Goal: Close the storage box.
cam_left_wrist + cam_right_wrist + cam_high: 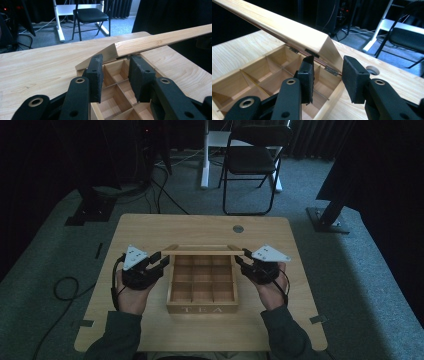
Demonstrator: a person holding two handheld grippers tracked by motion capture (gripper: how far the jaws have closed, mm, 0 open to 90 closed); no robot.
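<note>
I have the wooden tea box near the middle of the worktop, its front wall lettered TEA and turned toward me; the lid is raised on the hinges at the far edge and stands over the back row; inside, thin wooden dividers cut the box into a grid of compartments, and every compartment I can see holds nothing but bare wood. My left gripper sits at the lid's left end; in the left gripper view its fingers stand apart on either side of the box's near corner, the lid's end just beyond their tips, and I cannot tell whether a pad touches the wood. My right gripper mirrors it at the lid's right end; in the right gripper view its fingers are likewise apart, one over the inside of the box, the other outside its wall. Farther out, a round cable port sits in the worktop's far edge; a dark folding chair stands on the grey carpet beyond.
</note>
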